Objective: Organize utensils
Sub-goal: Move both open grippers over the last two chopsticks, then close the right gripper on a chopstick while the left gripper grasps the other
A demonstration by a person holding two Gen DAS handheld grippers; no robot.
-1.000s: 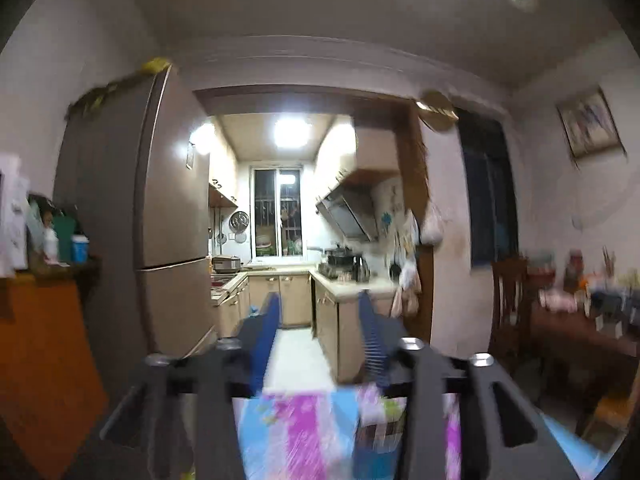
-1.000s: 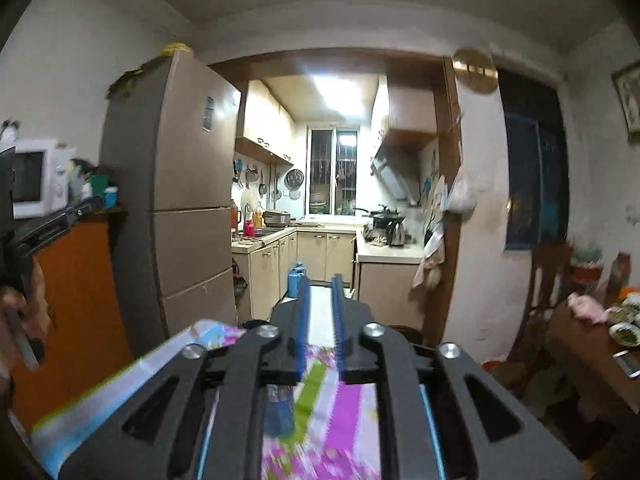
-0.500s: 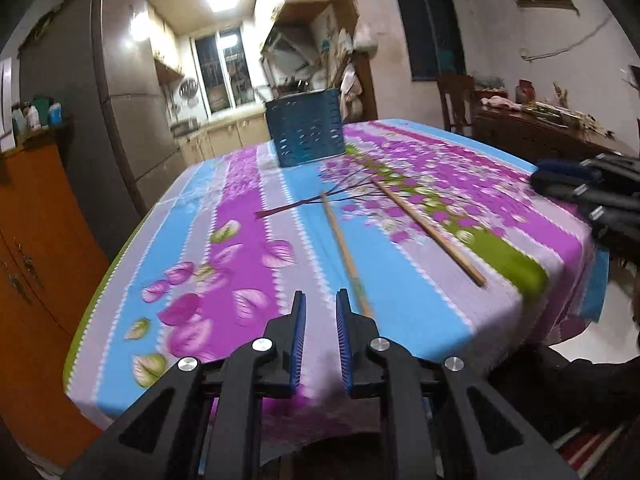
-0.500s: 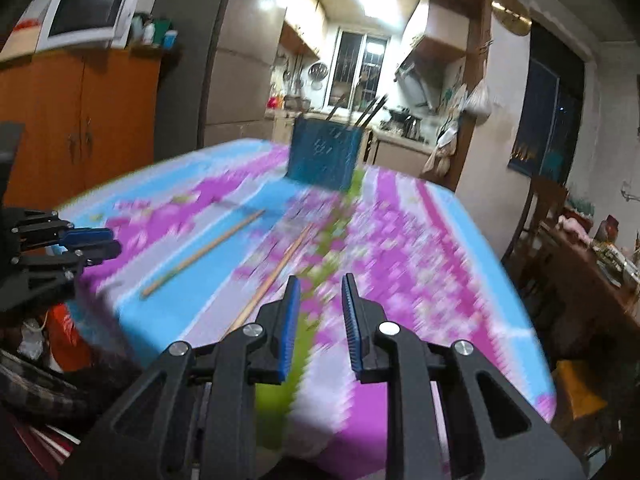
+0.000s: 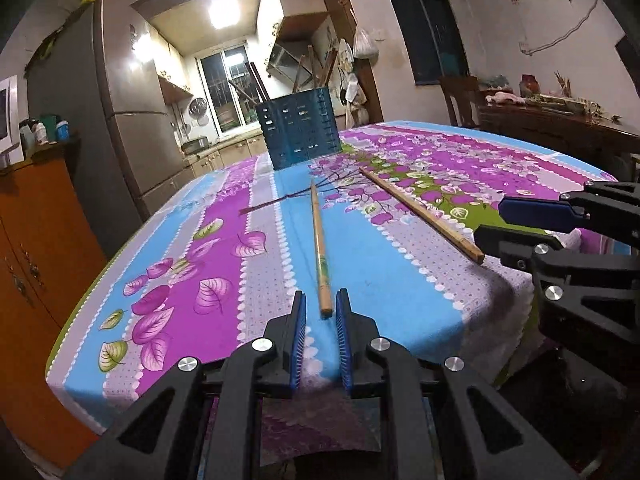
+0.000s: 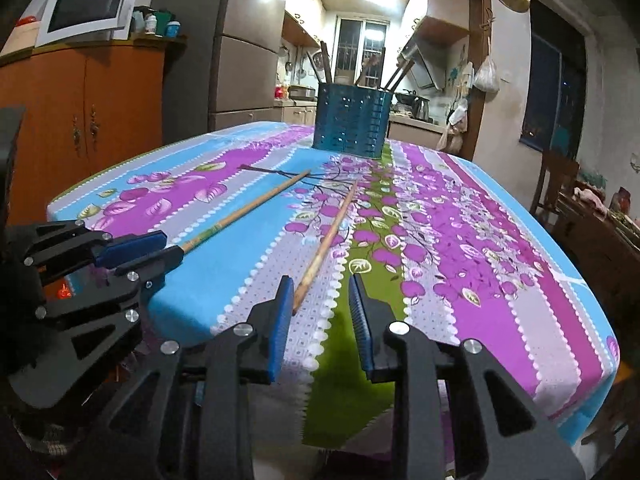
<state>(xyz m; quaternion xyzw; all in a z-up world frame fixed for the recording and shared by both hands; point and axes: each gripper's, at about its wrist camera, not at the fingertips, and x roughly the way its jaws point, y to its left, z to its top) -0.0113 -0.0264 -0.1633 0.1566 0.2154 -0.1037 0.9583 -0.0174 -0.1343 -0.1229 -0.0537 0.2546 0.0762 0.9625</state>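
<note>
Two wooden chopsticks lie on the flowered tablecloth [image 5: 400, 280]. The left chopstick [image 5: 318, 236] [image 6: 248, 210] ends between the tips of my left gripper [image 5: 320, 308] [image 6: 160, 250]. Those jaws stand narrow, and a gap shows on both sides of the stick. The right chopstick [image 5: 420, 212] [image 6: 332, 232] ends between the tips of my right gripper [image 6: 320, 296] [image 5: 492, 220], close to the left finger. The right jaws are opening and the pads are not pressing on the stick. A blue perforated utensil holder [image 5: 298, 136] [image 6: 352, 126] with several dark sticks in it stands at the table's far end.
An orange cabinet [image 6: 80, 120] with a microwave [image 6: 88, 8] on top stands left of the table, and a tall fridge [image 5: 120, 120] is behind it. A wooden chair and a cluttered side table [image 5: 560, 128] are on the right. The table's near edge is just under both grippers.
Both grippers dropped from facing the kitchen to the table's near edge, then edged forward to the chopstick ends. The left jaws narrowed and the right jaws widened.
</note>
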